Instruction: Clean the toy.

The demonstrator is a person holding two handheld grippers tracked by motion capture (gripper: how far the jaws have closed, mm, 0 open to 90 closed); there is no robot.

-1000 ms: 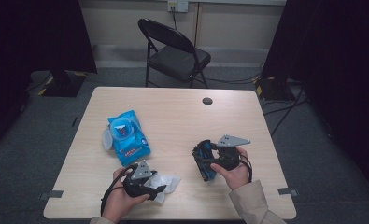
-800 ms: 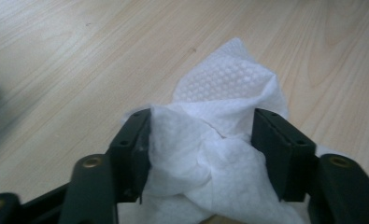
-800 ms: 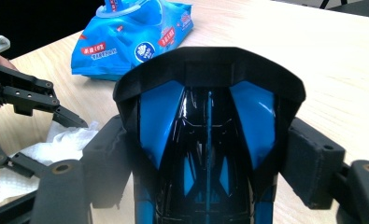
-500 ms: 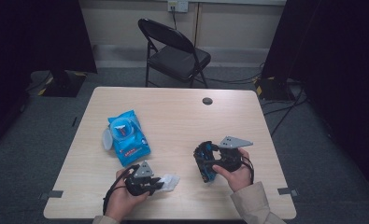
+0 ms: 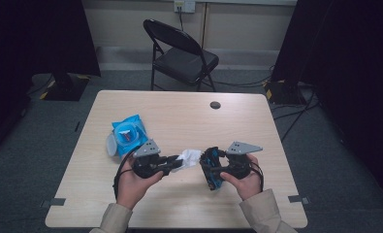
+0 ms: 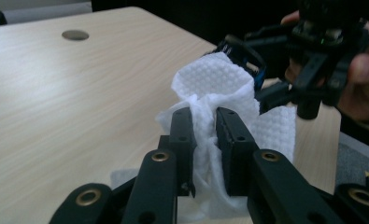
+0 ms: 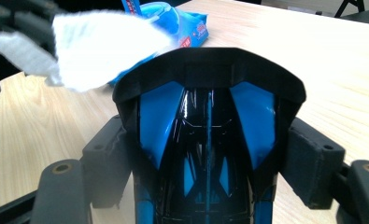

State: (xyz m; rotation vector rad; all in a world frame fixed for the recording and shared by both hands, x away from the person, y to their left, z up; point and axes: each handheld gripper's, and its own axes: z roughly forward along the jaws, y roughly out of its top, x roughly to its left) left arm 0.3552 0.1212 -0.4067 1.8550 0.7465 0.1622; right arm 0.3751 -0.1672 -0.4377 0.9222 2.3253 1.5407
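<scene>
A white textured wipe (image 5: 190,156) is lifted off the table, pinched between the two pads of my left gripper (image 5: 177,161), whose jaws have just been closing on it. In the left gripper view the wipe (image 6: 215,79) bunches up above the left gripper (image 6: 204,123). To its right, my right gripper (image 5: 213,168) is shut on a glossy blue and black object (image 5: 209,160) shaped like a toy car. The right gripper view shows that object (image 7: 208,116) clamped at both sides, with the wipe (image 7: 98,46) just off its upper left edge, close to it.
A blue pack of wipes (image 5: 127,134) lies on the wooden table (image 5: 179,111) left of centre, its lid open. A dark round grommet (image 5: 215,105) sits near the far edge. A black folding chair (image 5: 182,51) stands beyond the table.
The left gripper closed on the wipe at the table's near edge, then rose and moved right with it, bringing the wipe up to the object in the right gripper, which stayed put.
</scene>
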